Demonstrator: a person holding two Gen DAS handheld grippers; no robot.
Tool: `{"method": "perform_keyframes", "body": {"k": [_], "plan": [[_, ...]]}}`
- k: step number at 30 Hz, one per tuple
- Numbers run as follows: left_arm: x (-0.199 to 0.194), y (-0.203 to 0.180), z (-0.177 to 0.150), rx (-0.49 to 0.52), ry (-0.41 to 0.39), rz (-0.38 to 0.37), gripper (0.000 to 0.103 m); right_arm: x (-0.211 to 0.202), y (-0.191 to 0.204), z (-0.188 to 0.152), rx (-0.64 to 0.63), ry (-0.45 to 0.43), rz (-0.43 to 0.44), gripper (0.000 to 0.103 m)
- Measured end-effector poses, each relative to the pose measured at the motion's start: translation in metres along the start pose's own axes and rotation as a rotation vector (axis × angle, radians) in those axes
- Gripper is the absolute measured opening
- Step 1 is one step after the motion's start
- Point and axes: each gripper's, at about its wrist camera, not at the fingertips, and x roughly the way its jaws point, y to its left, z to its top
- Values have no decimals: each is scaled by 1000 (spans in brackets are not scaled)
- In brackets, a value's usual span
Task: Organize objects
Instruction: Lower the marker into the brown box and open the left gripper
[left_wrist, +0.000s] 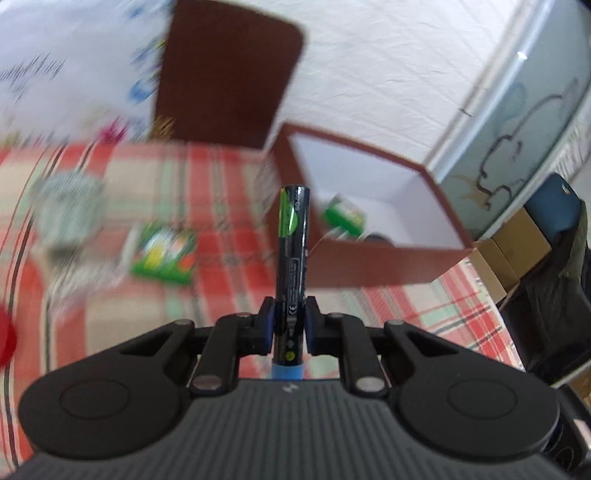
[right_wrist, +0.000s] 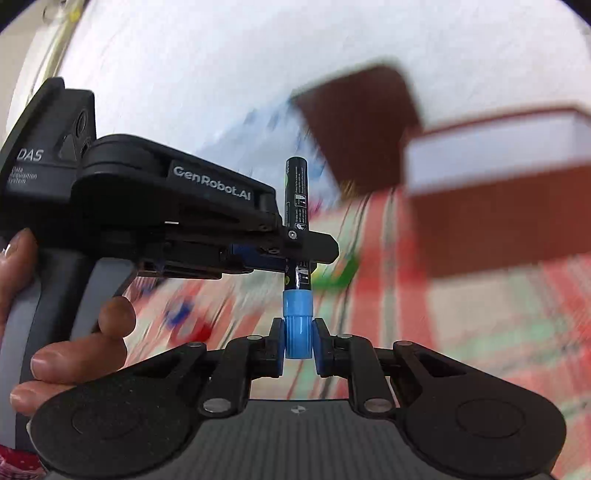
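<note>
Backdrop: white wrinkled wall (left_wrist: 369, 74) fills the upper part of both views, with a pale panel bearing a drawn figure at the right edge of the left wrist view.
Table: red, green and cream checked cloth (left_wrist: 221, 162) covers it; most of it is smeared by motion blur.
Marker: black barrel with a green patch and a blue cap (right_wrist: 297, 325), standing upright at the centre of both views (left_wrist: 291, 258).
Left hand-held gripper: (left_wrist: 290, 325) closed on the black barrel just above the cap; in the right wrist view it reaches in from the left (right_wrist: 295, 243), a hand (right_wrist: 66, 332) wrapped round its grey handle.
Right hand-held gripper: (right_wrist: 297, 345) closed on the blue cap, a pad on either side.
Box: brown outside, white inside (left_wrist: 369, 258), open, right of centre beyond the marker; something green (left_wrist: 343, 216) lies in it, probably a small packet, too blurred to be sure.
Lid: brown, rounded corners (left_wrist: 229, 81), leaning at upper centre behind the box.
Loose items: green packet (left_wrist: 166, 258) on the cloth left of the marker; grey blurred round thing (left_wrist: 68, 210) further left.
</note>
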Motion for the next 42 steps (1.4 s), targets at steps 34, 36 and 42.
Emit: {"method": "perform_keyframes", "body": {"k": [34,36,42], "plan": [[43,-75,27,253,-68,160,40,-31,-58,29,-50,-270,-327,45],[35,-71,21,243,-66,172,40,-37,-55,27,-49,-264,-335,45],[13,-54,-2,212,-62,202,40,-49,-46,15,-33,-235,-340,45]]}}
